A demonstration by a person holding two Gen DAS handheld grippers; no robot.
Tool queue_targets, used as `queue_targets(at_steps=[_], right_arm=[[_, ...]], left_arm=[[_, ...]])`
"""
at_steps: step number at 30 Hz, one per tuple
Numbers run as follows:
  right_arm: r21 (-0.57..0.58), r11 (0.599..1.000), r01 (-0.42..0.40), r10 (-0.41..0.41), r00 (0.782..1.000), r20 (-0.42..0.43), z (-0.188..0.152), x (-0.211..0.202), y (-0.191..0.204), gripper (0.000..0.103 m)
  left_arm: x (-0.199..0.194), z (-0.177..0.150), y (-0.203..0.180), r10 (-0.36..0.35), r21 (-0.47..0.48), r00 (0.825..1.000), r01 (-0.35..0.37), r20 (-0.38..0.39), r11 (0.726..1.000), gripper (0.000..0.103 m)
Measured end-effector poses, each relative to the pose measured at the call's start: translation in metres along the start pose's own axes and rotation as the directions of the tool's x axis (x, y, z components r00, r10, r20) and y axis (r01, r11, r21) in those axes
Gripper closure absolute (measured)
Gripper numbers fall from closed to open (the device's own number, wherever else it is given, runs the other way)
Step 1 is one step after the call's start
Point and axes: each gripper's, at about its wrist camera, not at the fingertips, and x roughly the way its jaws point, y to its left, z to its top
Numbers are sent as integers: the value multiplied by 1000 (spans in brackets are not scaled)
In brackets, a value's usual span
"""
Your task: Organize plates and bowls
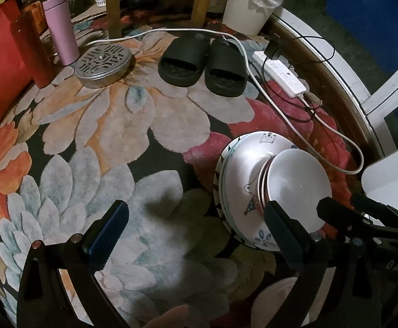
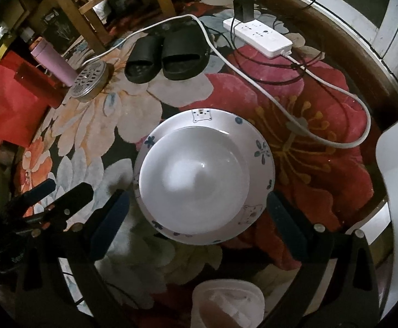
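While both sets of tongs gape wide and empty, lower right gripper squarely over white bowl topping patterned plate stack on floral rug; keep left gripper clear.

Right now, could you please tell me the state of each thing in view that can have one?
Left gripper: open, empty.
Right gripper: open, empty, straddling the stack.
White plain bowl: upside down atop the stack.
Patterned white plate: bottom of stack, on rug.
White power strip: one black adapter plugged in.
Black slippers: paired, side by side.
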Motion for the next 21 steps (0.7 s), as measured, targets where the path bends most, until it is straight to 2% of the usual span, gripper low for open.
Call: queue_targets(at_steps=[4,21], right_arm=[[-11,999,40,-40,999,14,-1,-2,3,3],[-19,999,26,-26,1000,7,-1,-1,3,3]], left_arm=[[0,-1,0,3,3,1000,-3,0,1000,5],[0,-2,1,0,-2,1000,0,-4,1000,5]])
